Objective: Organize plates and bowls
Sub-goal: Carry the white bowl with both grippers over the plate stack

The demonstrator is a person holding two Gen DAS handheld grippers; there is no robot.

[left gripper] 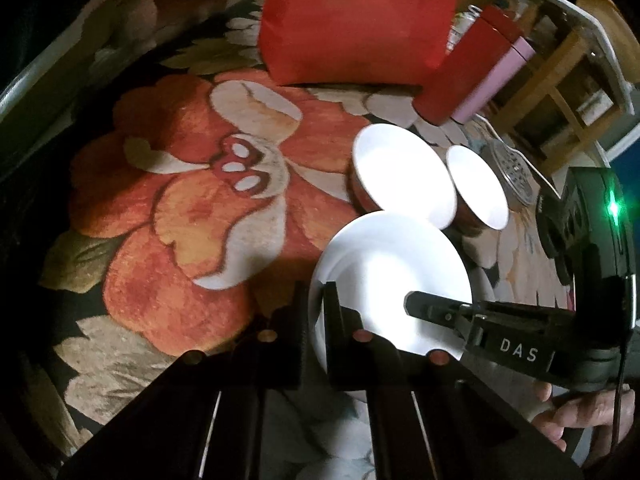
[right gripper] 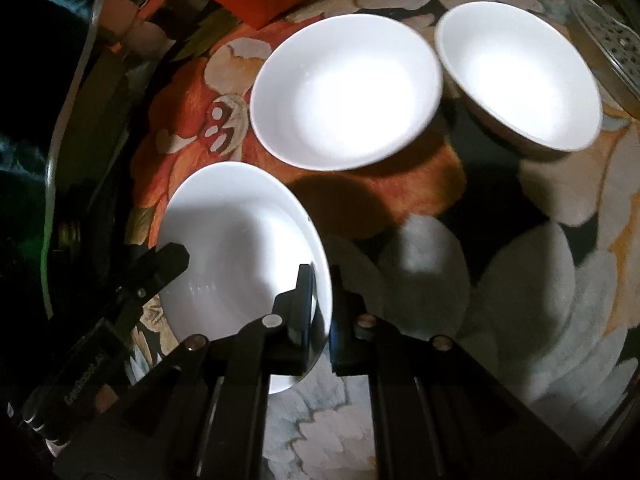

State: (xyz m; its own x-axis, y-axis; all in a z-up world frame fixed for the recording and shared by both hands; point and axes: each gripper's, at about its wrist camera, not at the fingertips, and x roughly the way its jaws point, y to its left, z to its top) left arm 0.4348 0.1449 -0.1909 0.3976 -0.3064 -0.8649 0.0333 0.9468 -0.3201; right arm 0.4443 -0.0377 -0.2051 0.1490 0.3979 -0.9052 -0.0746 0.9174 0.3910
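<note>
Both grippers pinch the same round white ceramic plate (right gripper: pixel 240 248) at opposite edges: the left gripper (left gripper: pixel 316 320) clamps its left rim, the right gripper (right gripper: pixel 320 312) its right rim. The plate sits nearest the person, just in front of the wide white bowl (right gripper: pixel 344 92), with the smaller white bowl (right gripper: pixel 516 76) beside that bowl. Nothing appears stacked yet, so sorting seems barely begun. The plate tilts, its face turned up and leftward; being round, it has no long axis.

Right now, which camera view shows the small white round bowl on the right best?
The right wrist view: the small white round bowl appears large, its rim fully visible. The left wrist view shows it smaller and foreshortened.
</note>
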